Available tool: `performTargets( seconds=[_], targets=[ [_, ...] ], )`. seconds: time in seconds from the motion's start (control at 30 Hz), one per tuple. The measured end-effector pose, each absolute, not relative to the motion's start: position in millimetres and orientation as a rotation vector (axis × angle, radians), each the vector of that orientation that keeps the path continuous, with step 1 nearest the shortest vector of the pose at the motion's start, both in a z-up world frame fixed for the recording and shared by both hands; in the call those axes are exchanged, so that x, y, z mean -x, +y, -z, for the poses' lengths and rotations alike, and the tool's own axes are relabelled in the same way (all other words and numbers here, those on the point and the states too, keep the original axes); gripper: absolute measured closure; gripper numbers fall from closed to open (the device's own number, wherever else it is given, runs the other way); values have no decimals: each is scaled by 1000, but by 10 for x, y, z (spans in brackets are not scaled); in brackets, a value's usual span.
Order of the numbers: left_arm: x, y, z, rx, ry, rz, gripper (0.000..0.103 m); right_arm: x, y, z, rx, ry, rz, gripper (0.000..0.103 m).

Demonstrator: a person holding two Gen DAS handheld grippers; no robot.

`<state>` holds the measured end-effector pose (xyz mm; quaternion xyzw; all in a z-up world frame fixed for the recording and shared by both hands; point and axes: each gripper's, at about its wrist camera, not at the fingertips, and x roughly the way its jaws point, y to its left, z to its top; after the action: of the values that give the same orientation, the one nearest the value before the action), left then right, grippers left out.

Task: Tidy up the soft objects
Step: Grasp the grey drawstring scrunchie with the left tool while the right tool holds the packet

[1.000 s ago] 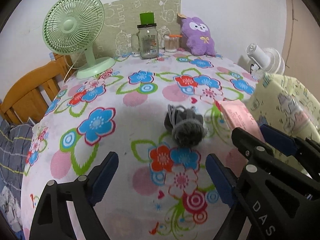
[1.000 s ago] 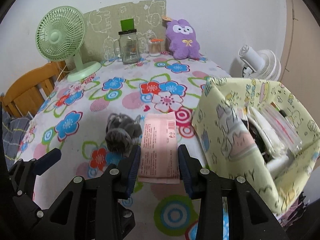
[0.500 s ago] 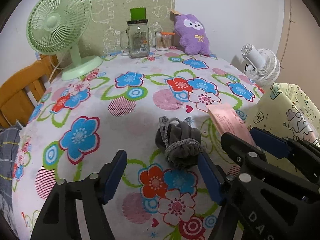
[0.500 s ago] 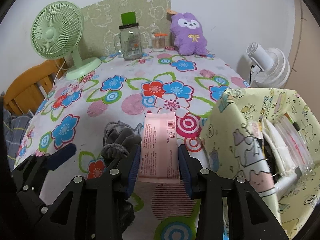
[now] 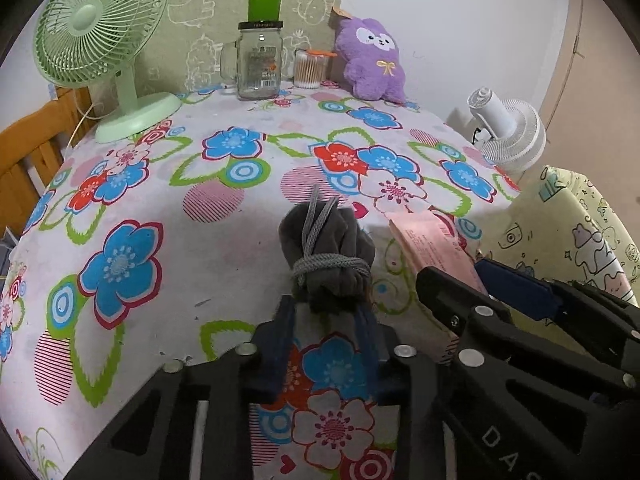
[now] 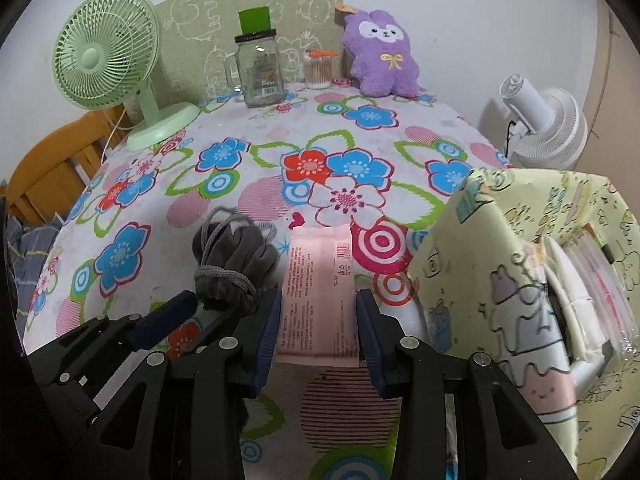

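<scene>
My left claw (image 5: 328,320) has its two blue pads pressed on the near end of the gray drawstring pouch (image 5: 326,254), which sits on the flowered counter (image 5: 160,208) with its long axis running straight away from me, cord knot toward the near end. My right claw (image 6: 316,320) grips the near end of the pink tissue pack (image 6: 320,280) from both long sides; that pack also lies lengthwise away from me, just to the right of the pouch. The yellow fabric bin (image 6: 480,264) stands on the right, just beside the pack and nearer my right claw than my left. So I judge the coming move is a carry to the right, and the pack should go in first, since my left claw would have to cross behind the right one to reach the bin.
</scene>
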<state>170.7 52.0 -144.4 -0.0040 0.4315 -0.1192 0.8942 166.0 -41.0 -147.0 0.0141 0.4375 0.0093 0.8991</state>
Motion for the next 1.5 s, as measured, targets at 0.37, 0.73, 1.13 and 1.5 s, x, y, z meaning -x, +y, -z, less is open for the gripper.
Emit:
performTargets(
  seconds=[0.37, 0.73, 1.13, 1.5],
  targets=[
    [-1681, 599, 1473, 6, 895, 232, 96, -1712, -334, 1534, -28, 923, -48, 61],
    [-1596, 714, 1412, -30, 869, 138, 82, -1686, -197, 1509, -14, 910, -95, 61],
    [-1729, 597, 1314, -19, 861, 182, 45, -1728, -320, 1383, -34, 880, -61, 61],
    [-1925, 533, 1366, 8, 857, 156, 43, -1895, -427, 1385, -74, 870, -10, 61]
  ],
)
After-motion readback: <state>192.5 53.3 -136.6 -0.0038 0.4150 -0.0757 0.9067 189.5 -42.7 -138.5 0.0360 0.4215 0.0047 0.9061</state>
